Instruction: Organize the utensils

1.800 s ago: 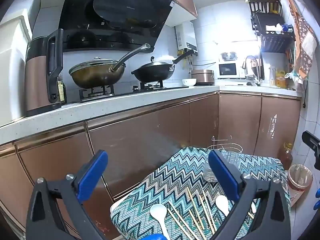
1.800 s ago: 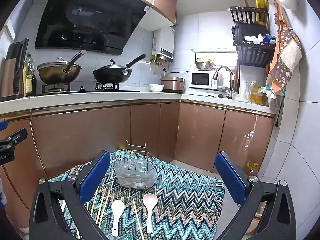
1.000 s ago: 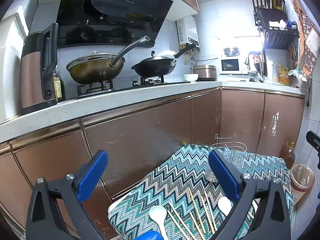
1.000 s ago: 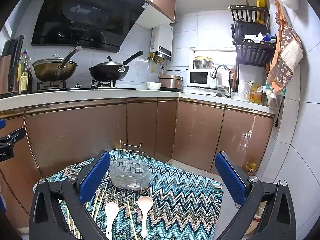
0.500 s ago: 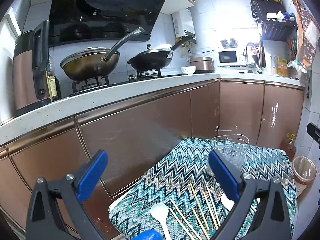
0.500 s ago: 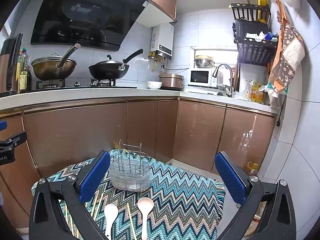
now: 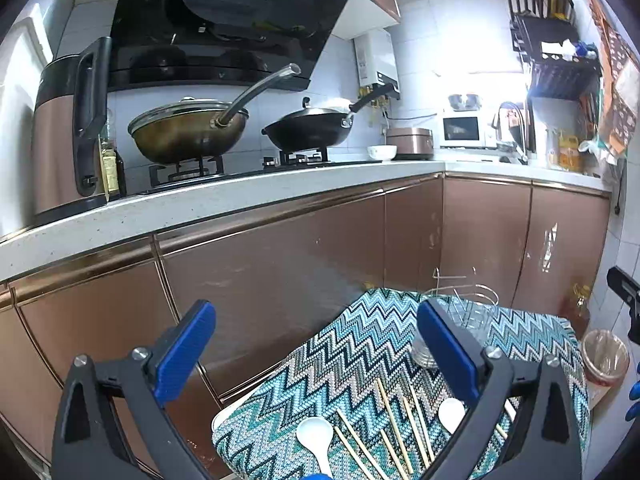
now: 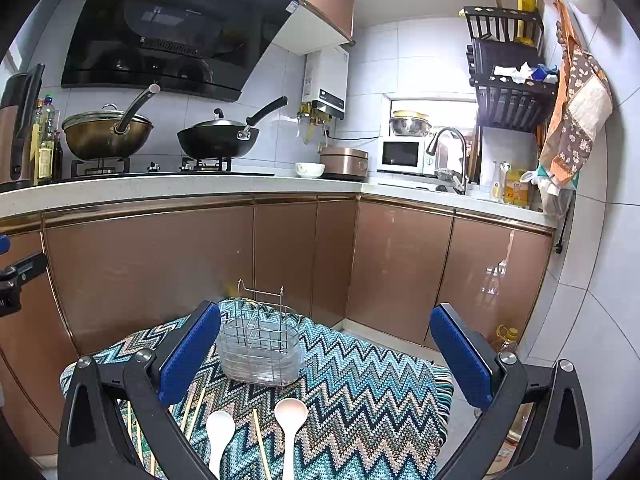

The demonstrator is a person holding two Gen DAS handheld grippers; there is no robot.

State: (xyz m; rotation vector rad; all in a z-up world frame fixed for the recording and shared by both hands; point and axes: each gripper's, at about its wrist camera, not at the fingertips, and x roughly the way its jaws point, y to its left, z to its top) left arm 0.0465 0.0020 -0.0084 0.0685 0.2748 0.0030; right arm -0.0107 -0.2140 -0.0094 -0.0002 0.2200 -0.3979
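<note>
A small table under a zigzag cloth [image 8: 360, 396] holds a wire utensil caddy [image 8: 260, 352] at its far side. In front of it lie two white spoons [image 8: 220, 432] [image 8: 290, 420] and several wooden chopsticks [image 8: 260, 444]. In the left wrist view the caddy [image 7: 464, 308] is behind the right finger, with the spoons [image 7: 316, 436] [image 7: 450, 414] and the chopsticks [image 7: 396, 428] below. My left gripper [image 7: 316, 344] and my right gripper [image 8: 326, 348] are both open and empty, held above the table's near side.
Brown kitchen cabinets [image 8: 304, 264] stand just behind the table, with a stove, two woks [image 8: 218, 140] and a microwave on the counter above. An oil bottle [image 8: 506, 340] and a bagged bin [image 7: 604, 356] stand on the floor to the right.
Both grippers have shifted only slightly; the views wobble a little. Nothing on the table has moved.
</note>
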